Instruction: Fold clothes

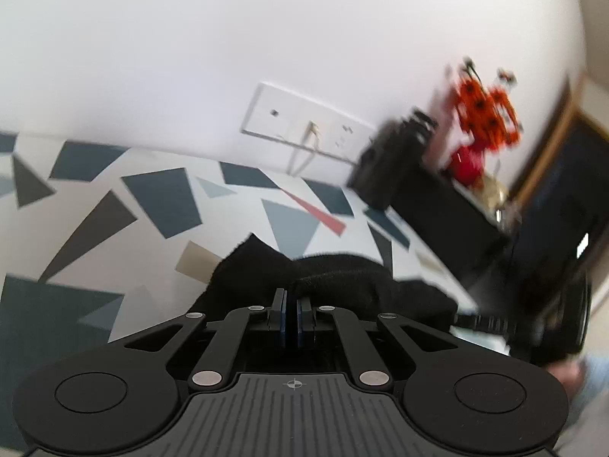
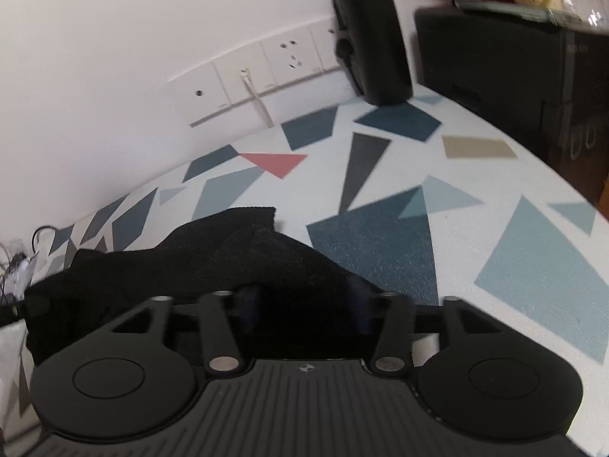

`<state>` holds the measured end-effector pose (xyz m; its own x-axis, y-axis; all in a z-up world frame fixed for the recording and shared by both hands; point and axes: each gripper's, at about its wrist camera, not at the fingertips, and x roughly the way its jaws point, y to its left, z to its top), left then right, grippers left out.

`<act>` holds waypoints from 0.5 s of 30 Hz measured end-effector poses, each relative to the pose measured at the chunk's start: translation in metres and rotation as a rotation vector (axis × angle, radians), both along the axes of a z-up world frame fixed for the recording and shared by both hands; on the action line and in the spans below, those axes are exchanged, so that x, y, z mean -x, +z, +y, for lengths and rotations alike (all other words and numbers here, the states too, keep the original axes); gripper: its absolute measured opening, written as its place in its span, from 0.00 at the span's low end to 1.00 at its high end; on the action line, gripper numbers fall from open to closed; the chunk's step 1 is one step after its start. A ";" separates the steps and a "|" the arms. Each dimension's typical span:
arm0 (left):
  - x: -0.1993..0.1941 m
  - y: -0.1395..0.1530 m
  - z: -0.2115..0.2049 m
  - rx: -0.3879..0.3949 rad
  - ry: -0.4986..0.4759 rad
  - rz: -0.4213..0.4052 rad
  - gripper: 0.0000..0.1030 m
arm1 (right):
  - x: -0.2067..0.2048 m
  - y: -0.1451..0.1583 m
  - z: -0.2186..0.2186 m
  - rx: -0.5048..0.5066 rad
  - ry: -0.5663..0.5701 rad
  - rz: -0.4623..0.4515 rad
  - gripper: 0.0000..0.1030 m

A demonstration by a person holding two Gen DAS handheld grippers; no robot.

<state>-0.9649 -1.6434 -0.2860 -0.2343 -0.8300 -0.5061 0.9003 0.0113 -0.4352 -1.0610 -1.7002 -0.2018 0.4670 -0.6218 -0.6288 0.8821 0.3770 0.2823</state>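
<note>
A black garment (image 2: 213, 262) lies crumpled on the table (image 2: 380, 236), which has a white cover with grey, blue and red shapes. In the left wrist view my left gripper (image 1: 291, 306) is shut, its pads pinched on a raised fold of the black garment (image 1: 266, 270). In the right wrist view my right gripper (image 2: 304, 302) stands open. Its blurred fingers are spread over the near edge of the garment, and their pads do not press on it. The cloth under both grippers is hidden by their bodies.
A black bottle (image 2: 369, 38) stands by the wall beside a large black box (image 2: 514, 68). Red flowers in a red vase (image 1: 483, 122) sit on the box. A row of wall sockets (image 2: 247, 83) holds a white cable. Loose wires (image 2: 15, 262) lie at the far left.
</note>
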 end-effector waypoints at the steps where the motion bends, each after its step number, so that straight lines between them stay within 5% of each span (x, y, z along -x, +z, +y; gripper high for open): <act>1: -0.003 0.001 0.001 0.004 0.015 0.017 0.04 | -0.001 0.001 0.002 0.016 0.020 0.012 0.59; 15: -0.010 0.033 0.011 0.076 0.051 -0.031 0.04 | -0.027 0.004 0.008 0.182 0.145 0.140 0.71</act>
<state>-0.9553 -1.6329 -0.2532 -0.1756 -0.8767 -0.4478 0.9124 0.0258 -0.4084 -1.0342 -1.6920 -0.1975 0.4761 -0.6632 -0.5775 0.8408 0.5358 0.0779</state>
